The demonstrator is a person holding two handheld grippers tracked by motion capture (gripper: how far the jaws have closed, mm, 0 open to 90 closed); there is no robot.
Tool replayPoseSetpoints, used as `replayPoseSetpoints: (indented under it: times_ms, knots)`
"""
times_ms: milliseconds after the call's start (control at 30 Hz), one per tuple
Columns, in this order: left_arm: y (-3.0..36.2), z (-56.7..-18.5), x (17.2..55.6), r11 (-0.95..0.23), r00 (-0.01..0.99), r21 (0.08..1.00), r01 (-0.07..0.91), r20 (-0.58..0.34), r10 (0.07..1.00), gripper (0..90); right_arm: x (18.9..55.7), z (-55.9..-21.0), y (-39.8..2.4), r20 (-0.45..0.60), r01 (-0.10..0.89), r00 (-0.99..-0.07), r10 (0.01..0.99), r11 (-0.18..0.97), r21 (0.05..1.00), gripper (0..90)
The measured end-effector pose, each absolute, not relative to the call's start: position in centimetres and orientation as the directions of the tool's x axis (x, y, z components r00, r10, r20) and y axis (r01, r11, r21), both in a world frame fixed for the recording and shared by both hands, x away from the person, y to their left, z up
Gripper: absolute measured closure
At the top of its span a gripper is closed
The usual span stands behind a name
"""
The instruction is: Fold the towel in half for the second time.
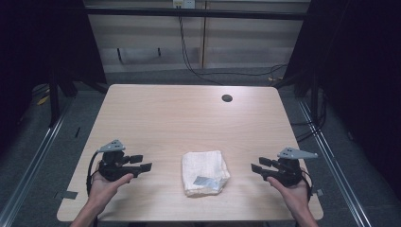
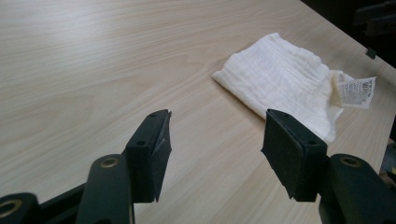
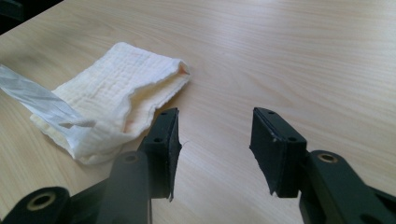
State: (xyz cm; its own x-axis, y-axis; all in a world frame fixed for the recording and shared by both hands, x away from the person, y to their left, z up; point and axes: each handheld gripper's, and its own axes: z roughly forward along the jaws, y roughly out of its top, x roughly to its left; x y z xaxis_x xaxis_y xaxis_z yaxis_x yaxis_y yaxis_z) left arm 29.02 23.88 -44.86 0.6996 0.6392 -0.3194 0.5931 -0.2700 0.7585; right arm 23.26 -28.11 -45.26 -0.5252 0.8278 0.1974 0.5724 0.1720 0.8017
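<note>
Lying near the front edge of the pale wood-grain table (image 1: 189, 113), roughly midway between the two hands, is a small folded white cotton cloth (image 1: 204, 172) with a crinkled gauze-like weave and a printed care label (image 1: 204, 181) sticking out of one side. It looks very light and completely limp, so it should offer no resistance to a pinch but will sag, unfold and trail if lifted by a single point. The fabric is not slippery or fragile; the risk, as I judge it, is catching only the top layer or the thin label instead of the whole fold. The stacked layers along the thick folded edge (image 3: 161, 93) and the corners look like the best places to take hold, one corner per gripper if it is to be spread or refolded. The left gripper (image 1: 142, 163) hangs beside the cloth on its left with jaws standing wide apart and nothing between them, and the right gripper (image 1: 259, 165) sits well apart on the other side, its jaws likewise open and empty above bare tabletop.
</note>
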Motion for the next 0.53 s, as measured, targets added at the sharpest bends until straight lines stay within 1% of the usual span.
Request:
replayPoseSetpoints:
  times_ms: [33,100,133,233,300,367,433,500,533]
  knots:
    - [24.3,-44.9,28.9,-0.266,0.695,0.761,0.591,-0.313,0.648,41.7,23.1,-45.3,-28.4,0.201,0.579,-0.517,0.832,0.167,0.798,52.4]
    - [25.2,-45.3,28.6,-0.228,0.676,0.756,0.613,-0.354,0.646,40.9,22.9,-45.5,-28.8,0.199,0.584,-0.508,0.838,0.166,0.795,51.7]
    - [25.6,-45.6,28.4,-0.232,0.663,0.750,0.620,-0.342,0.666,40.7,22.8,-45.6,-28.9,0.200,0.588,-0.501,0.842,0.161,0.793,51.3]
    - [26.0,-46.2,27.6,-0.262,0.664,0.747,0.611,-0.303,0.683,38.1,22.4,-45.9,-29.6,0.204,0.588,-0.485,0.850,0.145,0.795,49.5]
    - [26.2,-47.0,26.7,-0.292,0.653,0.754,0.588,-0.230,0.722,37.8,22.3,-46.1,-30.0,0.217,0.590,-0.477,0.852,0.127,0.798,48.8]
    - [26.5,-47.5,26.7,-0.326,0.662,0.724,0.608,-0.235,0.712,36.9,22.3,-46.2,-30.5,0.230,0.574,-0.471,0.852,0.098,0.813,48.2]
    - [26.8,-47.4,26.9,-0.306,0.656,0.740,0.599,-0.234,0.718,36.8,22.3,-46.4,-30.7,0.222,0.569,-0.474,0.852,0.105,0.815,47.9]
    - [27.3,-47.3,27.2,-0.262,0.637,0.743,0.616,-0.274,0.720,36.7,22.3,-46.8,-30.8,0.201,0.577,-0.466,0.862,0.124,0.807,46.5]
    - [27.4,-47.4,27.3,-0.230,0.632,0.741,0.631,-0.319,0.706,36.0,22.3,-47.0,-30.8,0.196,0.581,-0.463,0.864,0.129,0.804,46.1]
